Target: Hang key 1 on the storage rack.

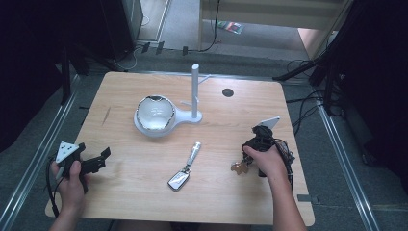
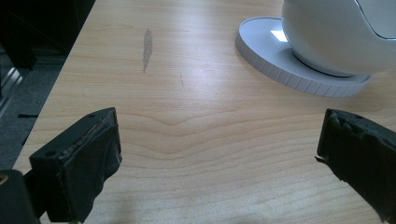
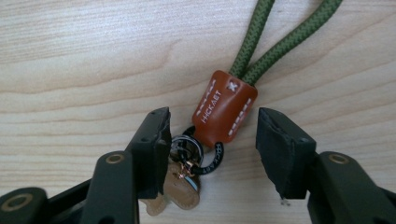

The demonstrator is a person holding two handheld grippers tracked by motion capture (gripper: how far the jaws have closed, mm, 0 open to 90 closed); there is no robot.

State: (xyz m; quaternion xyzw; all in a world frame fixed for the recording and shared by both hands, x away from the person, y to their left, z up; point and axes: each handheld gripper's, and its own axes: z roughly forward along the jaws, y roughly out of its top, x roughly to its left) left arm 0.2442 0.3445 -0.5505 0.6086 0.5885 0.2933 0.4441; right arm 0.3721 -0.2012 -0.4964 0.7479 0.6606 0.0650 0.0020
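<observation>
The right gripper [image 3: 212, 140] points down near the right edge of the worktop [image 1: 144, 192], close to the front, and straddles a keychain [image 3: 222, 114] lying flat on the wood. Its jaws are partly closed but grasp nothing yet: the brown leather tab sits between them with a gap on the one side, while the other jaw stands just at the metal rings [image 3: 187, 149] beneath the tab. The tab looks like the chosen hold because it is the stiffest, thickest part (the green cord [image 3: 280, 46] running away from it would slip or flop).

The left gripper [image 1: 91, 163] waits near the front left corner with its jaws spread wide over bare wood, probably kept clear until needed.

A white stand with an upright post and pegs [image 1: 195, 91] sits toward the far edge, beside a white bowl [image 1: 155, 113] on its round base; the pegs seem the likely place to hang the keychain. A car key fob [image 1: 180, 179] lies near the front edge, untouched.
</observation>
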